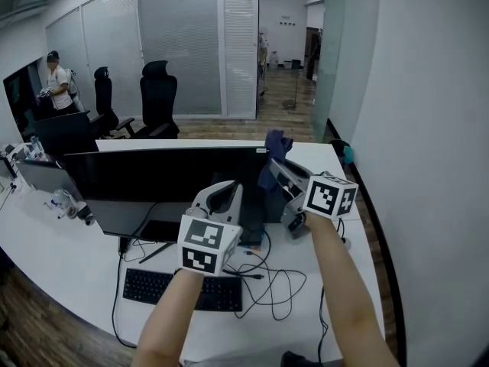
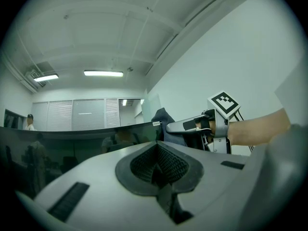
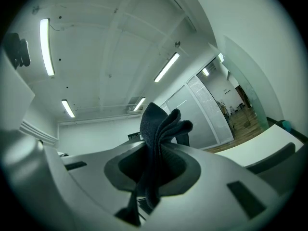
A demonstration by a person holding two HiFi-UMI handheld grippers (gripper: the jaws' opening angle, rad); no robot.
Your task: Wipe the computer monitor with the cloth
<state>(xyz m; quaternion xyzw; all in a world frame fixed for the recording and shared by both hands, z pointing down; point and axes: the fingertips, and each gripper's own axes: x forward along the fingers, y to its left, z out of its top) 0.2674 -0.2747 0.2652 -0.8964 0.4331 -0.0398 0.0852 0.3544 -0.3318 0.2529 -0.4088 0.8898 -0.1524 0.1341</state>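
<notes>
Now: right tongs (image 1: 275,167) clamp cloth (image 1: 276,144) at monitor (image 1: 153,178) top right corner; screen stretches leftward from cloth, long axis horizontal. Left tongs (image 1: 223,197) closed, empty, before monitor's lower edge.

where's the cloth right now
The cloth is pinched in the right gripper, held up by the top right corner of the monitor in the head view.

Lit bright, cool and even from ceiling light strips (image 3: 46,47) overhead. Casts only soft, faint shadows on the white surface (image 1: 61,258). Throws dim reflections across the dark monitor (image 2: 57,153). Bends hard at the edges of both gripper views, with black vignetted corners. Goes slightly soft in the nearest foreground.
</notes>
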